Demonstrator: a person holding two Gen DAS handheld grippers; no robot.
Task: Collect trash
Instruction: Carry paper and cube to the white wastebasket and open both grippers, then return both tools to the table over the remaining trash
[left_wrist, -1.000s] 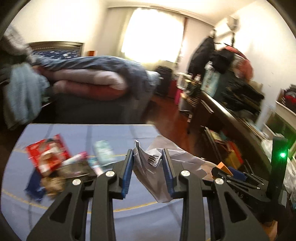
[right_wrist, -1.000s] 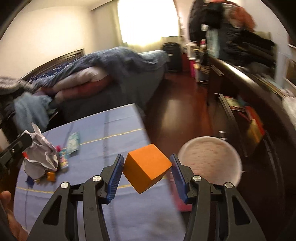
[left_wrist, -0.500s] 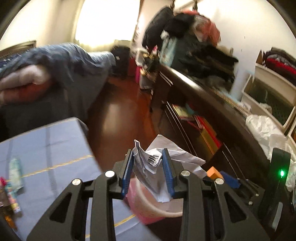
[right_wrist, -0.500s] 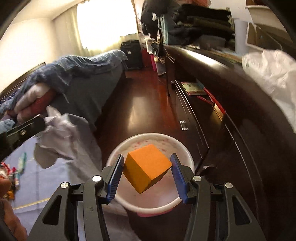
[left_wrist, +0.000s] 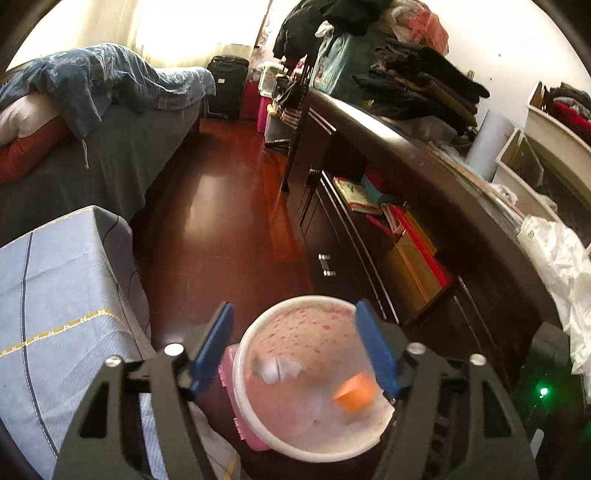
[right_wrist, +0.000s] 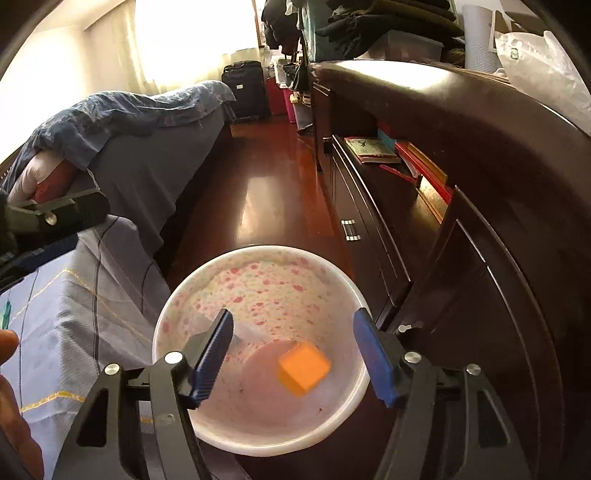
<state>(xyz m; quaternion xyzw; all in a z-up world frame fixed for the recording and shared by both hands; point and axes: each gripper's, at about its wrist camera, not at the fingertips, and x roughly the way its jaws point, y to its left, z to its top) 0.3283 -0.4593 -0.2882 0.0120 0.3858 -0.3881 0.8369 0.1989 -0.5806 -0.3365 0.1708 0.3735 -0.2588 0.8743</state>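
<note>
A white trash bin (left_wrist: 255, 332) with a pink flower pattern inside stands on the floor beside the table. My left gripper (left_wrist: 295, 345) hangs over it, jaws opening with nothing between them. The crumpled white paper (left_wrist: 275, 369) is blurred inside the bin. An orange cube (left_wrist: 354, 393) is also down in it. In the right wrist view my right gripper (right_wrist: 293, 354) is over the same bin (right_wrist: 207, 280), jaws opening and apart from the orange cube (right_wrist: 303, 365), which is inside the bin. The left gripper's body (right_wrist: 55, 218) shows at the left edge.
A blue-clothed table (left_wrist: 55, 295) edges the bin on the left. A dark wooden dresser (right_wrist: 480, 221) with books on its shelf runs along the right. A bed (left_wrist: 92, 129) with bedding lies beyond, across red wooden floor. A hand (right_wrist: 11, 387) shows at lower left.
Both grippers swung from over the table to over the bin and opened. The crumpled paper left the left gripper and the orange cube left the right gripper; both are now in the bin.
</note>
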